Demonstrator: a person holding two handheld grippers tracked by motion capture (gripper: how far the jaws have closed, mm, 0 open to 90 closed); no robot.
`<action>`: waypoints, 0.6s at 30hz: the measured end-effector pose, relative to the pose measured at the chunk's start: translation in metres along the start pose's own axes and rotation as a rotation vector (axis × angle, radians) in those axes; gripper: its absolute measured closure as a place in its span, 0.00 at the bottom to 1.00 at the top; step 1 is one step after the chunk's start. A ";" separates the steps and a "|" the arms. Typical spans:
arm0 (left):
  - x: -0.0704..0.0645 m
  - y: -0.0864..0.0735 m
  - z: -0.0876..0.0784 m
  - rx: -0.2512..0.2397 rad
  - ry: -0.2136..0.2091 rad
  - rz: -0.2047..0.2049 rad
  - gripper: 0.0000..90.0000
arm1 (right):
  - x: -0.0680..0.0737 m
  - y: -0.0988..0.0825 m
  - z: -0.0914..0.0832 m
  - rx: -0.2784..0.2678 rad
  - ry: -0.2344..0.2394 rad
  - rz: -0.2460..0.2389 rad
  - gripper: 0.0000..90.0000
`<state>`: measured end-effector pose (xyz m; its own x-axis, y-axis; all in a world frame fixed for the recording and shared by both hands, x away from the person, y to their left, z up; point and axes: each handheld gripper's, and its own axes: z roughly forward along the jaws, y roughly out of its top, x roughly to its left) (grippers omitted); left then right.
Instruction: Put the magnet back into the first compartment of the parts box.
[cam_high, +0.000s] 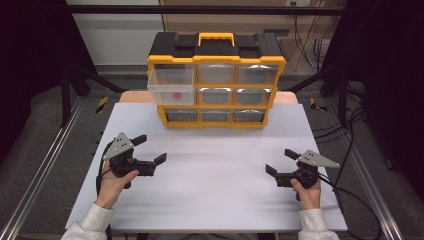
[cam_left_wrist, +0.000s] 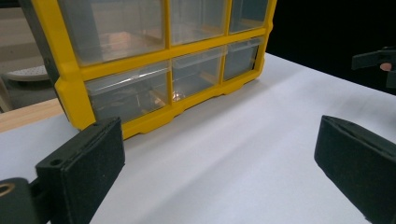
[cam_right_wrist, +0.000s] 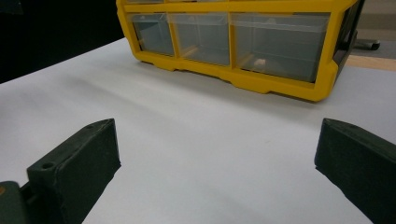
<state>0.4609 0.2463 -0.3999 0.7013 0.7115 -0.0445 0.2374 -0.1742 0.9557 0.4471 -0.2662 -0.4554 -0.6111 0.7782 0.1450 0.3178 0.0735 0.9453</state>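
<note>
A yellow and black drawer cabinet (cam_high: 216, 80) with clear drawers stands at the far middle of the white table (cam_high: 210, 200). Its top left drawer (cam_high: 171, 84) is pulled out and holds a small red thing (cam_high: 175, 95). My left gripper (cam_high: 150, 149) rests near the table's left side, held by a hand, open and holding nothing. My right gripper (cam_high: 281, 162) sits near the right side, also open with nothing between its jaws. The left gripper view looks at the cabinet's lower drawers (cam_left_wrist: 154, 79) past wide-apart jaws; the right gripper view shows the cabinet's bottom row (cam_right_wrist: 233, 39).
Bare white tabletop (cam_high: 215, 160) lies between the two grippers and the cabinet. Metal frame rails (cam_high: 40, 165) run along both sides of the table, and cables (cam_high: 350, 145) hang at the right. The other gripper's jaw (cam_left_wrist: 373, 58) shows far right in the left gripper view.
</note>
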 end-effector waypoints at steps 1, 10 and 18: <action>0.001 -0.002 0.000 0.002 -0.004 -0.005 0.01 | 0.000 0.000 0.000 0.001 0.000 0.001 0.00; 0.010 -0.024 -0.006 0.000 0.003 -0.034 0.02 | 0.000 0.000 0.000 0.003 0.000 0.001 0.00; 0.017 -0.037 -0.012 0.010 0.018 -0.043 0.02 | 0.001 -0.001 0.002 0.008 0.003 -0.001 0.00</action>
<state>0.4556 0.2726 -0.4328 0.6780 0.7307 -0.0800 0.2734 -0.1496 0.9502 0.4474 -0.2647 -0.4568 -0.6134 0.7764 0.1446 0.3228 0.0794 0.9431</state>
